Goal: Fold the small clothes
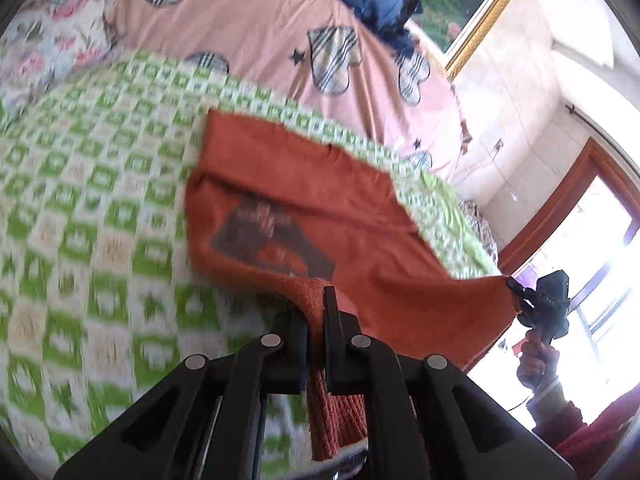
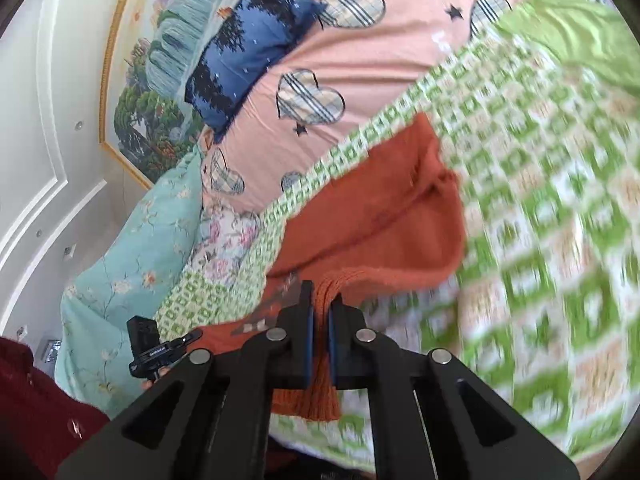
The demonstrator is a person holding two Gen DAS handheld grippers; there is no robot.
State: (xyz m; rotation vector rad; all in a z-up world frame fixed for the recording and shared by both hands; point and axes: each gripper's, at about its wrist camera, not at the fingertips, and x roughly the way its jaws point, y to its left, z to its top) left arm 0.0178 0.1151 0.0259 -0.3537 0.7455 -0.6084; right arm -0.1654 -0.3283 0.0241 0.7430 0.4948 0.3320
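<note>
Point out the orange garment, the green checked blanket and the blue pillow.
orange garment (image 1: 320, 184): left wrist view, on its flat upper panel.
green checked blanket (image 1: 100, 200): left wrist view, on the bare patterned stretch left of the garment.
blue pillow (image 2: 244, 60): right wrist view, on its middle.

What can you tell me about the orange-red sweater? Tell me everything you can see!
The sweater is rusty orange-red and looks knitted, with ribbed edging and a dark grey picture on it. Most of it lies spread on the green-and-white checked blanket. Its near edge is lifted: the left claw pinches one ribbed corner and the right claw pinches the other, so the cloth stretches between them.
</note>
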